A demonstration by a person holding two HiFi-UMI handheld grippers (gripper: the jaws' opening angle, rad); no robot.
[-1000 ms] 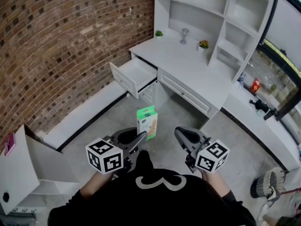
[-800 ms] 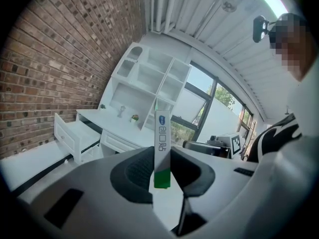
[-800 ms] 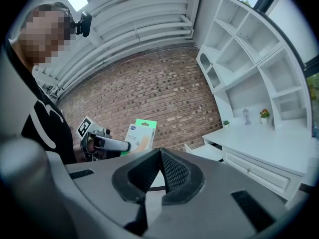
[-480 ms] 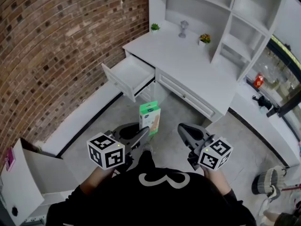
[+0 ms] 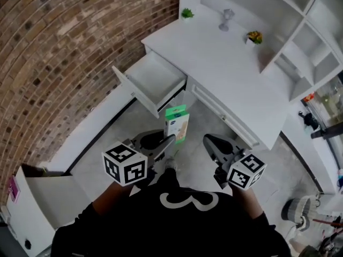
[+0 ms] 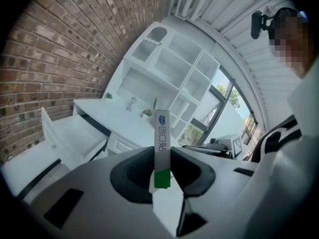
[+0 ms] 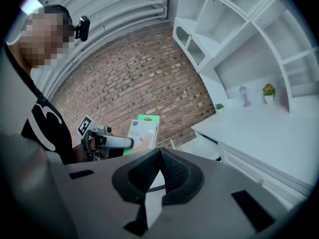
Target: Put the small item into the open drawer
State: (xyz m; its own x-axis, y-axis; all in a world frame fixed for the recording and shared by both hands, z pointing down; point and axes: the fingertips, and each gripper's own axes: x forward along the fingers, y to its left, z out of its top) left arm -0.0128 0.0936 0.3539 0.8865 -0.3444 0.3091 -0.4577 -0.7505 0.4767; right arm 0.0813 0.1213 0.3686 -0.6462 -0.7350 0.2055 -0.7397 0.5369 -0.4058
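A small white and green box (image 5: pixel 176 123) stands upright in my left gripper (image 5: pixel 170 142), which is shut on its lower end. In the left gripper view the box (image 6: pixel 161 133) shows edge-on between the pads. The open drawer (image 5: pixel 134 93) juts from the white desk (image 5: pixel 236 84) ahead and to the left, and nothing shows inside it. It also appears at the left as drawer (image 6: pixel 70 136). My right gripper (image 5: pixel 209 141) hangs beside the left one, shut with nothing between its pads; its view shows the box (image 7: pixel 142 132) and the left gripper (image 7: pixel 107 142).
Two small plants (image 5: pixel 187 13) (image 5: pixel 254 36) and a goblet-like ornament (image 5: pixel 227 18) stand at the back of the desk under white shelves (image 5: pixel 300 42). A brick wall (image 5: pixel 64 47) runs along the left. A white cabinet (image 5: pixel 37 208) sits at the lower left.
The desk and open drawer have drawn closer and lower in the head view. Both grippers keep their pose; the box stays in the left one.
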